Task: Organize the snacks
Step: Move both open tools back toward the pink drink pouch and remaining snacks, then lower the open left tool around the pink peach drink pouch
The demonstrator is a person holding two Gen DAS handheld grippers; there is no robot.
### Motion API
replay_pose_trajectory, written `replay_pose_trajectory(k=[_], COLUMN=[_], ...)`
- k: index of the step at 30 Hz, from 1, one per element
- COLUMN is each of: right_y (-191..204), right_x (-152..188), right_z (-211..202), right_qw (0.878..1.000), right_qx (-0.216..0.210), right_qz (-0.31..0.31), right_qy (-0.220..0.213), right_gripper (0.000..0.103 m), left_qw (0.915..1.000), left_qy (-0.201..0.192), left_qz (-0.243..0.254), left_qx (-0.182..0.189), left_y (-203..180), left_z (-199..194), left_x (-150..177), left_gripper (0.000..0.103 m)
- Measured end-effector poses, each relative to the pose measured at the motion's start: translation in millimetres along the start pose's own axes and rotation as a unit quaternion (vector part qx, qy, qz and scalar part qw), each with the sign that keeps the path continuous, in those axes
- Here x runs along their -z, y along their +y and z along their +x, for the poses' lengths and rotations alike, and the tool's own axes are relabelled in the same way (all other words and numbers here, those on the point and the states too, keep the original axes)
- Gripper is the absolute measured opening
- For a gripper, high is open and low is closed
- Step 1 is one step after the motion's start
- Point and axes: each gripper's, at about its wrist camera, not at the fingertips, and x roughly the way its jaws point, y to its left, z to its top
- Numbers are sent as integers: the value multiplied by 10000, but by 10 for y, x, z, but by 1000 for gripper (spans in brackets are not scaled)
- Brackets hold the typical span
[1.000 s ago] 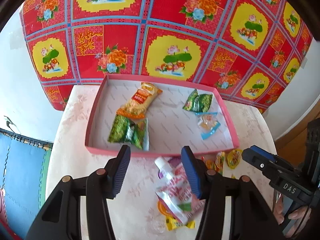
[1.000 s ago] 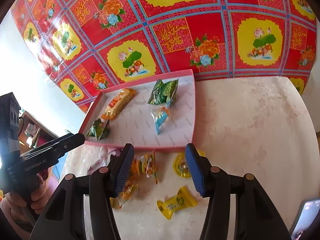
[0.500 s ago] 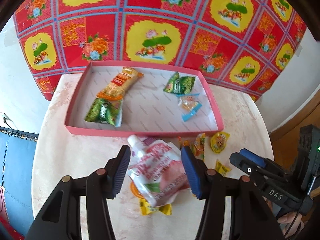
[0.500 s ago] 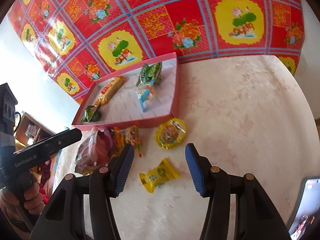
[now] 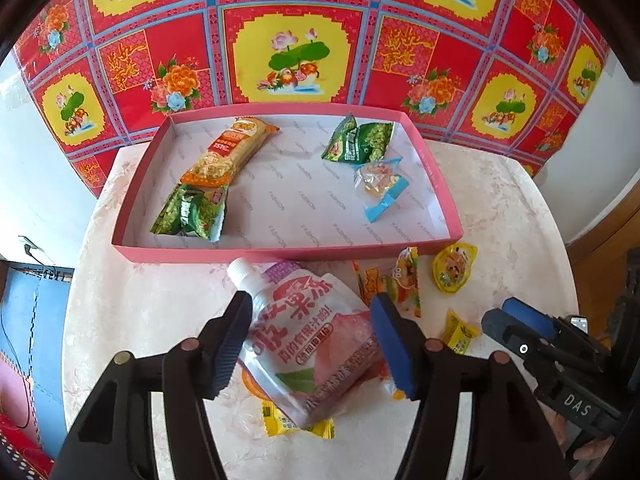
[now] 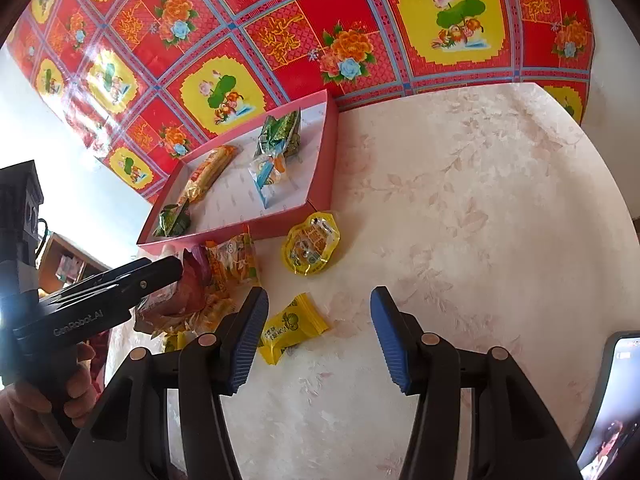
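Observation:
A pink-rimmed tray [image 5: 280, 254] [image 6: 320, 160] holds an orange pack, two green packs and a blue-edged clear pack. In front of it a white and pink drink pouch [image 5: 308, 340] lies on loose snacks. My left gripper [image 5: 314, 344] [image 6: 120, 284] straddles the pouch with its jaws opening; the pads do not press on it. To the right my right gripper [image 6: 320, 336] [image 5: 520, 328] stands open above the table, with a yellow candy [image 6: 292, 328] [image 5: 460, 332] just by its left finger. A yellow jelly cup [image 6: 312, 248] [image 5: 454, 268] and orange packets [image 6: 232, 264] [image 5: 400, 280] lie by the tray's front.
Another yellow candy [image 5: 296, 424] sticks out from under the pouch. The round table [image 6: 480, 200] wears a pale floral cloth and drops off at left and right. A red patterned cloth [image 5: 280, 52] hangs behind. A phone [image 6: 616, 400] sits at the lower right.
Both grippers came down and back from the tray toward the loose snacks. The left one now frames the pouch and its jaws stand wider. The right one reached the yellow candy.

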Motion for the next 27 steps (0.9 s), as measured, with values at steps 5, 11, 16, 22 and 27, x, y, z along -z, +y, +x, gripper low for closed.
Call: replay_pose_trajectory(k=[5, 11, 16, 22, 27], right_y=[6, 15, 35, 81, 139], right_x=[20, 42, 33, 27, 37], right_z=[24, 69, 101, 130, 144], right_qw=[10000, 9998, 9997, 9995, 9991], right_qx=[-34, -48, -46, 23, 80], right_qz=[-24, -55, -89, -188, -294], right_qy=[64, 164, 232, 257, 290], right_gripper=[55, 55, 55, 55, 55], left_qw=[10000, 9988, 9993, 9993, 9994], left_qy=[92, 155, 277, 374, 274], left_qz=[-2, 252, -13, -63, -94], left_qx=[-21, -377, -231, -44, 173], left_y=[-27, -49, 78, 177, 240], left_z=[62, 137, 200, 186, 119], left_x=[31, 113, 144, 178, 207], left_gripper=[74, 77, 77, 71, 68])
